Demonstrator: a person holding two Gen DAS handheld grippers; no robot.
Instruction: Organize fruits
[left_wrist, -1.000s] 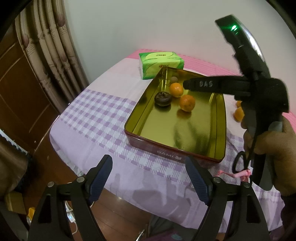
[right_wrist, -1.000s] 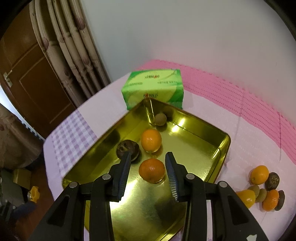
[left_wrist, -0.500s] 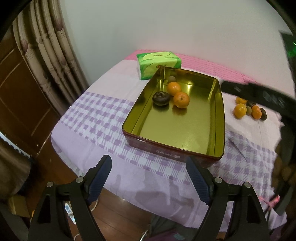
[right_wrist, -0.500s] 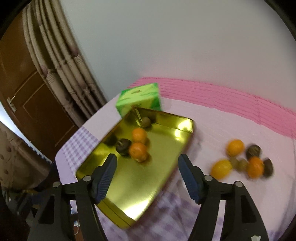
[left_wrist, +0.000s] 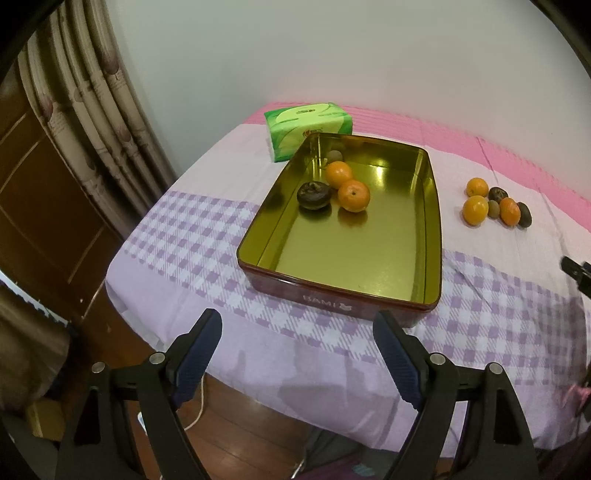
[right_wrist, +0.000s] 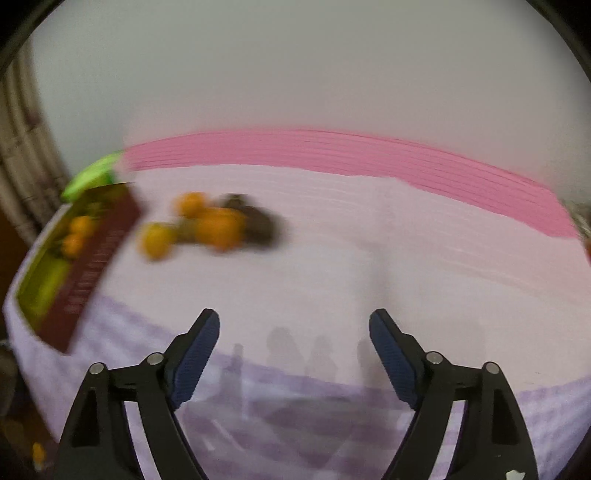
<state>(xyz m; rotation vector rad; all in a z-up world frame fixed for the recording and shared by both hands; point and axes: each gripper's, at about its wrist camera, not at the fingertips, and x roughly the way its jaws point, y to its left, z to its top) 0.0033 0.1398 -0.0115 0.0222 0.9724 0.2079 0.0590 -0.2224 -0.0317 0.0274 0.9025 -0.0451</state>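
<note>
While two oranges (left_wrist: 354, 195), a dark fruit (left_wrist: 313, 195) and a small pale fruit sit in the far end of the gold tin (left_wrist: 432, 236), six more fruits (left_wrist: 495, 205) lie clustered on the desk (left_wrist: 207, 236) to its right. Left hand-held gripper (left_wrist: 297, 354) hovers open and empty before the tin. Right hand-held gripper (right_wrist: 293, 349), empty, is opening; the blurred cluster lies ahead-left.

Left wrist camera is looking down from the desk's (left_wrist: 192, 236) near edge at the tin (left_wrist: 343, 295). Right wrist camera is facing farther right (blurred). Both are sharing tin (right_wrist: 92, 258) and loose fruit (left_wrist: 495, 206).
</note>
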